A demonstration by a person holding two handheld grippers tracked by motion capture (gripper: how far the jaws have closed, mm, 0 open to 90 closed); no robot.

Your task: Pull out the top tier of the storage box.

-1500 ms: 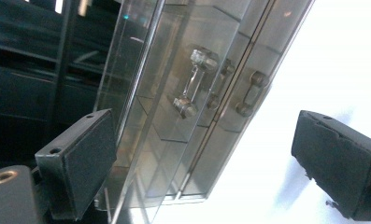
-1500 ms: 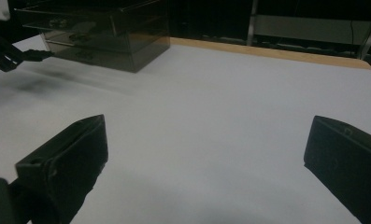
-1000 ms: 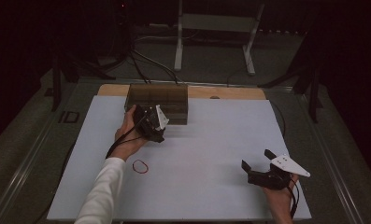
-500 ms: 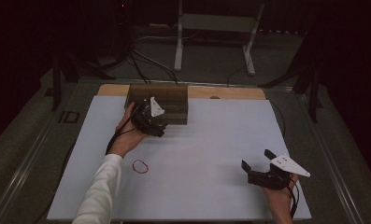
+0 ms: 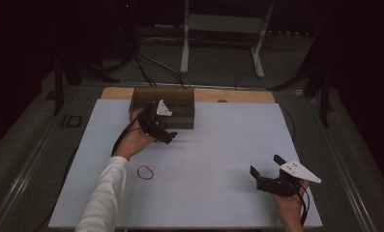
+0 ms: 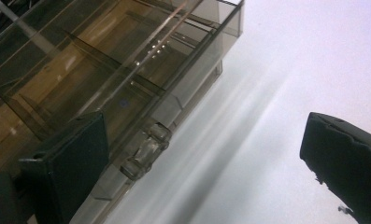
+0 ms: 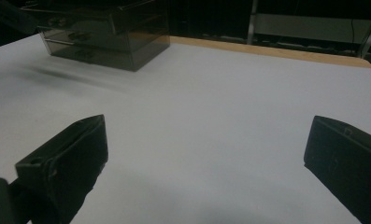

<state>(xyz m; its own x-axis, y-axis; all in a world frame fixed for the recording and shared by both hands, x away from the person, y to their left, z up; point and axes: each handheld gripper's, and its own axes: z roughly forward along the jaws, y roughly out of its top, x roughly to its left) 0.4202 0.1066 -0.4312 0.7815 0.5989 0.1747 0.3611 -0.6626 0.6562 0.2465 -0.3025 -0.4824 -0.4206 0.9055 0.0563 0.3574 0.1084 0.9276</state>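
Left gripper (image 5: 166,126) hangs right at the front face of the smoky clear drawer box (image 5: 172,99), jaws spread wide with nothing between them; they have just been opening further. Look along those jaws in the left gripper view: one black jaw sits over the box's front, the other out over bare white table, and a clear drawer handle (image 6: 146,151) lies just beside the nearer jaw, not yet between the two. That's the relation that matters, I'd say: the handle is off toward the box-side jaw, so the gripper would need to slide sideways along the front to straddle it. The box's long axis runs across the table along the far edge, its front facing the person, its back near the wooden strip (image 5: 238,95). A red rubber band (image 5: 145,172) lies flat on the white table (image 5: 218,159), well apart from the box and nearer the person, close by the left sleeve (image 5: 102,198). Right gripper (image 5: 271,171) waits near the front right corner, jaws also wide and empty, well away from box and band alike; the left hand is clearly the nearer to both. Plenty of open white surface lies between box and front edge for a drawer to slide out.
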